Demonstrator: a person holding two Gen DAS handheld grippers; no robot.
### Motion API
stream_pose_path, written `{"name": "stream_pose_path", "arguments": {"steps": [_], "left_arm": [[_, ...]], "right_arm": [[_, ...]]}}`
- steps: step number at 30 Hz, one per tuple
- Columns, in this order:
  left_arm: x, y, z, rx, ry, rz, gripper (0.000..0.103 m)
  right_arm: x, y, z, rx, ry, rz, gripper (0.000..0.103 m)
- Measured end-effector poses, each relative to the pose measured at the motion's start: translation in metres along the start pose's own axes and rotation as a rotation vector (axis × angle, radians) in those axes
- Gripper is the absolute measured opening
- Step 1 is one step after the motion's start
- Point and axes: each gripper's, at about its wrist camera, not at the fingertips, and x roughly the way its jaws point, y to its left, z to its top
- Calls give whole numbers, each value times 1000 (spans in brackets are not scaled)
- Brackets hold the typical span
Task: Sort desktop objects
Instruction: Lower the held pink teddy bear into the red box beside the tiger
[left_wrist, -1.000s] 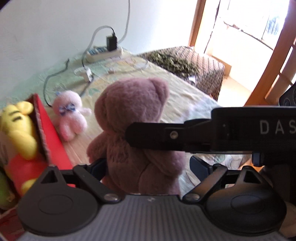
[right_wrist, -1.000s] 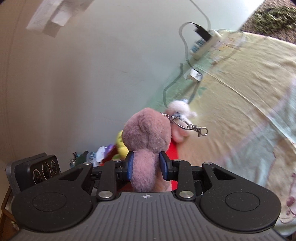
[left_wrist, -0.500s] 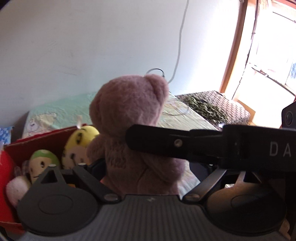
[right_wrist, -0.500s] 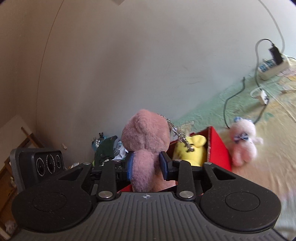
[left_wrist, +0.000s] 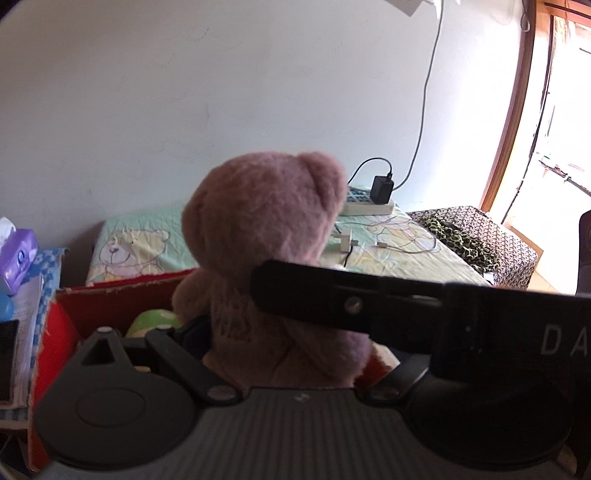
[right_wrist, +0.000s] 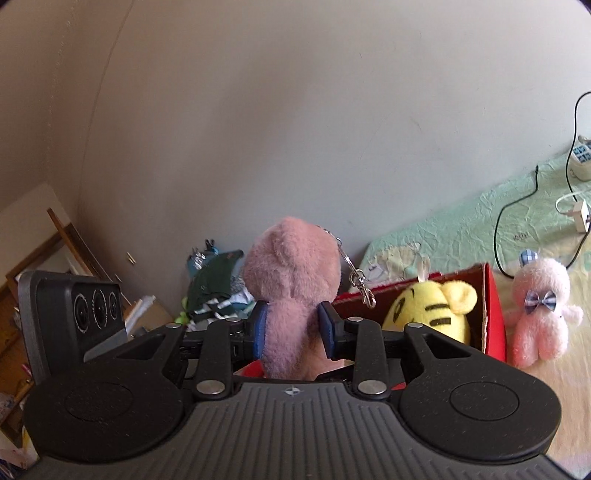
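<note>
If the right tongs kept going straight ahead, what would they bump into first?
They already squeeze the pink bear, so it goes along. Past it the line seems to pass the red box and end at the bare wall, though depth is hard to judge.

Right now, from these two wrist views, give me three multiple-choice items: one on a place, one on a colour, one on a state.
1. Relative to the red box, where is the pale pink bow-tie plush?
A) inside it
B) outside, beside it on the cloth
C) balanced on its rim

2. What colour is the plush showing inside the box in the right wrist view?
A) blue
B) black
C) yellow

3. The right gripper is:
A) shut on the mauve bear
B) open and empty
C) shut on a cable

Answers:
1 B, since it stands on the cloth outside the box wall.
2 C, since the yellow plush with black marks sits behind that wall.
3 A, since both blue pads press the bear's body.
</note>
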Motion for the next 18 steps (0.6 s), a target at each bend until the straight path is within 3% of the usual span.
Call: {"name": "stream_pose_path", "arguments": {"steps": [9, 15, 18], "left_arm": [[25, 31, -8, -45, 9, -9, 91], [45, 45, -11, -63, 78, -5, 91], [48, 45, -13, -71, 94, -9, 91]], "right_arm": [[22, -7, -9, -9, 30, -41, 32], [40, -14, -10, 8, 103, -135, 32], [39, -20, -9, 42, 120, -130, 32]]}}
